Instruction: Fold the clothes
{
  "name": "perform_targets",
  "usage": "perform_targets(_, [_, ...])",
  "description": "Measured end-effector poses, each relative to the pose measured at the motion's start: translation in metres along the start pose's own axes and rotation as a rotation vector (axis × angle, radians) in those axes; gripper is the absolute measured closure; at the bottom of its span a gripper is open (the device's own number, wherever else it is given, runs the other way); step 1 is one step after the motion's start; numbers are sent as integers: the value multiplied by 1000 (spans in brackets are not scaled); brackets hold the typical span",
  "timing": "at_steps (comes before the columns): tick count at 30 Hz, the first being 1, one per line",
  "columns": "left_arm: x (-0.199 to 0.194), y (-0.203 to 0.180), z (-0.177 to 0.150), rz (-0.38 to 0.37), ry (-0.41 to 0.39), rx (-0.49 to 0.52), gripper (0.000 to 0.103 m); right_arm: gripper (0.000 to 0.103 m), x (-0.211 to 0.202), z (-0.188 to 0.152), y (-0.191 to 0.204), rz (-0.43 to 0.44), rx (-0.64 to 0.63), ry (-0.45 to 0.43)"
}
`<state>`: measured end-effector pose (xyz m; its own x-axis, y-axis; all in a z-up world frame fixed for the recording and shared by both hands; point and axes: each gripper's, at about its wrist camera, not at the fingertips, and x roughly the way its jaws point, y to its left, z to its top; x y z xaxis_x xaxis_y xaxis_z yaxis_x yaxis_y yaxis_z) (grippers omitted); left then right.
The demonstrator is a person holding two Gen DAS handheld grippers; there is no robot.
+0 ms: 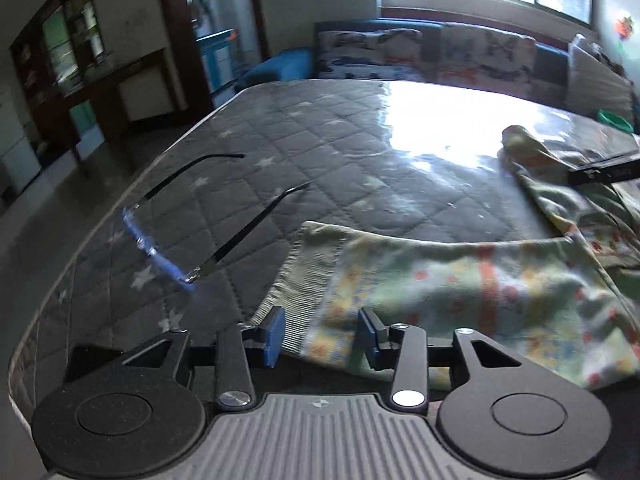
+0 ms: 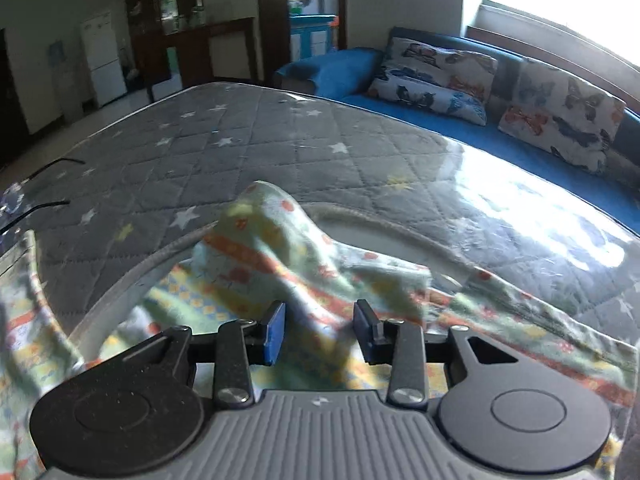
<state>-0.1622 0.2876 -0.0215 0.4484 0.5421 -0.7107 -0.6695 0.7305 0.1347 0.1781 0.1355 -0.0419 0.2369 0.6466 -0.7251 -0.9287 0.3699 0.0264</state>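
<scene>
A pale green garment (image 1: 460,280) with orange, yellow and blue print lies on the grey star-quilted table cover (image 1: 320,152). Its ribbed cuff end (image 1: 296,284) lies between the blue pads of my left gripper (image 1: 322,338), whose jaws stand apart. In the right wrist view the same garment (image 2: 280,248) is bunched into a raised fold with a grey ribbed band curving around it. My right gripper (image 2: 320,332) is open, with the raised fold between its pads (image 2: 276,334). The other gripper's black tip (image 1: 600,170) shows at the left wrist view's right edge.
A pair of glasses (image 1: 176,236) with thin black arms lies on the cover to the left, near the table edge, also seen in the right wrist view (image 2: 36,196). A blue sofa (image 2: 440,120) with butterfly cushions stands behind the table. A green object (image 1: 614,120) sits at the far right.
</scene>
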Motion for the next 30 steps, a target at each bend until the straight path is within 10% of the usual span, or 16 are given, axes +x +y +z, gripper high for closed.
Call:
perform_targets(21, [15,13,0,95,-12,-68,51,70,11,16,-1,-24,98,-49])
perform_targets(25, [14,12,-1,29,-15,-62,86,70,6,13,-20,-18,167,-73])
perform_targets(30, [12,9,0,30,-28,-37,97,71,-1,13,-31,-139,106,-80])
